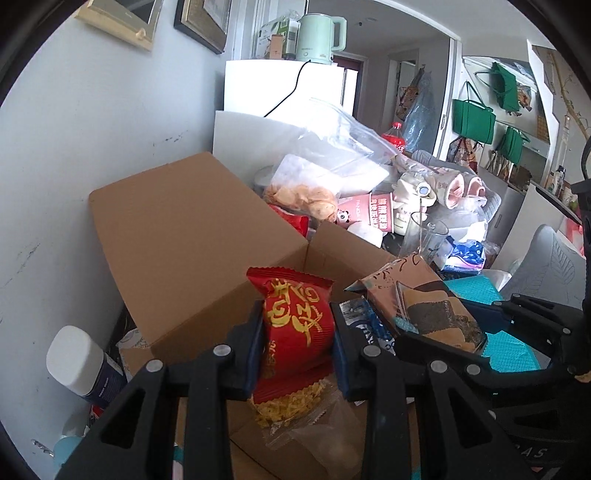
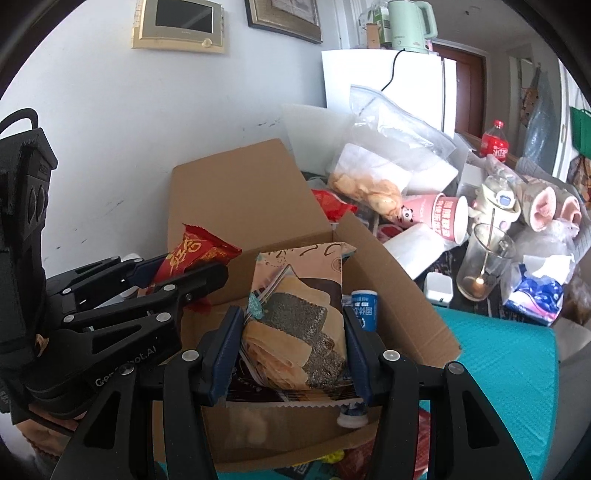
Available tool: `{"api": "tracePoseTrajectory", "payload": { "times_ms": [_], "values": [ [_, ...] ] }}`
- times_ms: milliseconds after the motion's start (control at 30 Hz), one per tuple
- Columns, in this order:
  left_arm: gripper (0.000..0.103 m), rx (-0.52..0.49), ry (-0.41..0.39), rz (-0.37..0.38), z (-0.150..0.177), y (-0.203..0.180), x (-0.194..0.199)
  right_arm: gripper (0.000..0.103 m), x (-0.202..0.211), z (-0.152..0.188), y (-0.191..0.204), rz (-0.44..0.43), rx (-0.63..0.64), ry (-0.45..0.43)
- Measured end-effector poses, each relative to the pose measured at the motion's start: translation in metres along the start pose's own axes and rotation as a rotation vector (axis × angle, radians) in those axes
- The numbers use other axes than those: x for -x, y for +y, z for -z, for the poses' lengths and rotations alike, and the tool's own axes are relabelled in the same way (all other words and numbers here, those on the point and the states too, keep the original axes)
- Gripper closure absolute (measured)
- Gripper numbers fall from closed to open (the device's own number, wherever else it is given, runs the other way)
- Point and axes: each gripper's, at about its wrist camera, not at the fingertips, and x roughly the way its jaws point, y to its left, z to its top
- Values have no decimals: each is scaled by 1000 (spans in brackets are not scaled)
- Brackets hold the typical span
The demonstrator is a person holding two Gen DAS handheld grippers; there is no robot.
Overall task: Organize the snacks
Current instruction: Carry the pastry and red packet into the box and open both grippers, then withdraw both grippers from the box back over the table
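1. Open cardboard box sits on the mat, its flap raised toward the wall.
2. Left gripper holds a snack packet above the box; right gripper holds a wafer pack just beside it, to the right.
3. Small bottle stands in the box, right of the wafer pack.
4. Behind the box: chip bag, then fridge with kettle on top.
5. Glass right of the box, paper cup behind it.

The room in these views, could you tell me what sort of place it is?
Most likely a lived-in flat: a white fridge with a green kettle on top, framed pictures on the wall, and green bags hanging by a doorway.
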Motion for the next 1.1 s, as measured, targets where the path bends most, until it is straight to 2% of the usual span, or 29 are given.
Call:
{"api": "tracePoseTrajectory", "payload": {
  "times_ms": [233, 500, 567, 700, 767, 1100],
  "values": [
    [72, 6, 78, -32, 8, 3, -19, 51, -24, 10, -2, 2, -29, 83],
    [69, -36, 147, -56, 12, -14, -26, 49, -21, 14, -11, 78, -49, 120],
    [65, -52, 153, -79, 13, -19, -27, 49, -20, 16, -15, 89, -60, 129],
    [45, -63, 152, -106, 12, -26, -24, 46, -16, 18, -22, 121, -75, 137],
    [40, -67, 146, -99, 12, -29, -23, 45, -14, 19, -26, 129, -86, 138],
    [39, -93, 120, -21, 13, -52, -4, 43, 15, 27, -39, 168, -116, 104]
  ]
}}
